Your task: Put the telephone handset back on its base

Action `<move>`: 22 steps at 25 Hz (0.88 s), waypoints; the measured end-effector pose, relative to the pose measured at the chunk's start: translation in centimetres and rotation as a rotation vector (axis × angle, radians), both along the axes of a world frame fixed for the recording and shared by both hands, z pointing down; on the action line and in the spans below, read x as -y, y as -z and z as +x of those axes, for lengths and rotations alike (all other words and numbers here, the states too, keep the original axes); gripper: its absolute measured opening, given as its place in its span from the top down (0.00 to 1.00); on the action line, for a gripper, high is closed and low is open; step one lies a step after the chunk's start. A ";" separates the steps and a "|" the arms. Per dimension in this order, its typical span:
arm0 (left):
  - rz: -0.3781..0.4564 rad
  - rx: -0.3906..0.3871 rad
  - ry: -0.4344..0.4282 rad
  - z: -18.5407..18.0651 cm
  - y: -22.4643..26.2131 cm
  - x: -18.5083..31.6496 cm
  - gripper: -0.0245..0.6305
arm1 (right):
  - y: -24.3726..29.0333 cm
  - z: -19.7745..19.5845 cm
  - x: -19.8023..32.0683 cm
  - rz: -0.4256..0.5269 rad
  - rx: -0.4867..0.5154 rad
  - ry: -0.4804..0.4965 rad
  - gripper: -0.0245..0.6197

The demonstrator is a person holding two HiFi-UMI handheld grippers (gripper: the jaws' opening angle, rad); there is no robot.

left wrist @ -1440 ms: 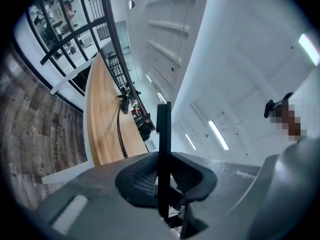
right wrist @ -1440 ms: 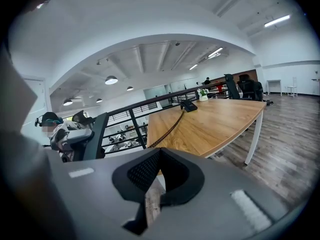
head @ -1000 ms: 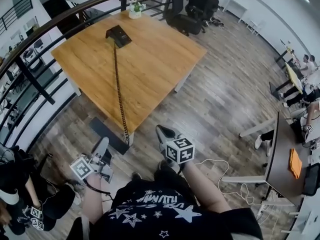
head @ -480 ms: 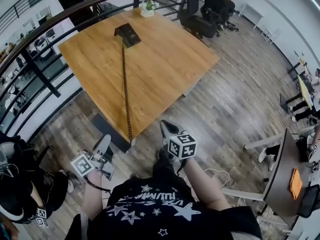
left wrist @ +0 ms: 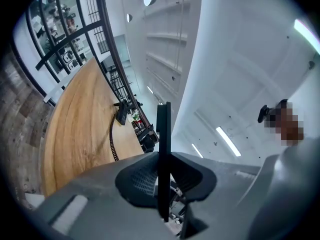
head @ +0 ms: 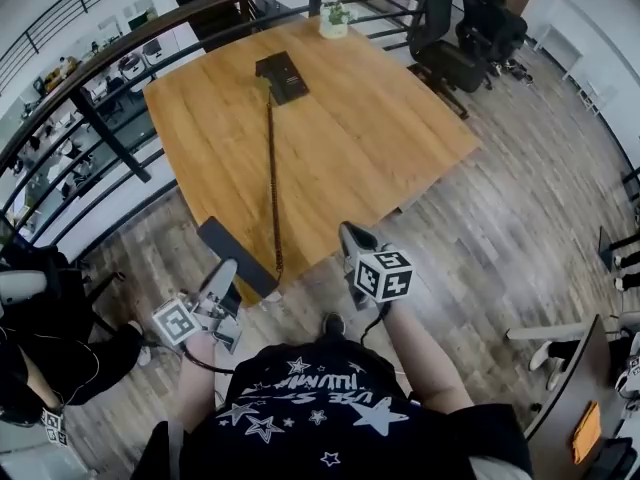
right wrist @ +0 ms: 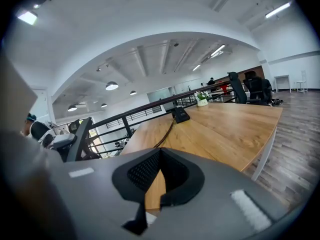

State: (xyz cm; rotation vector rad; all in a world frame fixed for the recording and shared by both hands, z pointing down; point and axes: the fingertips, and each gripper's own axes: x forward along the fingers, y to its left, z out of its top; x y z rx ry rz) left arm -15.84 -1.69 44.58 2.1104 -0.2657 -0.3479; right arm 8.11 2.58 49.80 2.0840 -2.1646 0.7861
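One wooden table [head: 380, 138] fills the middle. The one telephone base [head: 281, 76] sits near its far edge, straight ahead of both grippers and well apart from them. One coiled cord [head: 271, 178] runs taut from it to the near corner. There the one handset [head: 215, 236] is off the table, pinched in the barely parted left gripper [head: 226, 271], its long axis crosswise to the cord. The right gripper [head: 350, 236] is closed on nothing
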 end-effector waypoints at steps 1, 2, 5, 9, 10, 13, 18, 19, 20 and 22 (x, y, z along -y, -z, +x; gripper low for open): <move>0.002 0.002 0.008 0.8 0.0 -0.1 0.85 | 0.0 0.8 0.3 0.004 0.005 0.010 0.96; 0.004 0.005 0.017 1.5 0.1 -0.1 0.85 | 0.0 1.6 0.5 0.006 0.010 0.022 0.96; 0.004 0.001 0.045 3.9 0.3 -0.3 0.85 | -0.2 3.8 0.9 0.005 0.028 0.058 0.96; -0.008 -0.001 0.083 6.4 0.5 -0.9 0.85 | -0.7 5.8 0.9 -0.004 0.043 0.105 0.96; -0.007 0.007 0.091 6.7 0.5 -1.2 0.85 | -1.0 6.2 1.0 -0.007 0.045 0.115 0.96; -0.015 0.029 0.102 7.3 0.5 -1.7 0.85 | -1.6 7.1 1.6 -0.015 0.066 0.124 0.96; -0.041 0.048 0.116 6.7 0.2 -0.9 0.85 | -2.9 5.9 3.6 -0.039 0.130 0.147 0.96; -0.049 0.047 0.122 6.4 0.0 -0.5 0.85 | -3.2 5.6 4.1 -0.050 0.134 0.150 0.96; -0.056 0.045 0.127 6.3 -0.2 0.0 0.85 | -3.5 5.3 4.6 -0.059 0.139 0.154 0.96; -0.064 0.040 0.129 6.3 -0.6 0.6 0.85 | -3.7 5.0 5.1 -0.067 0.141 0.164 0.96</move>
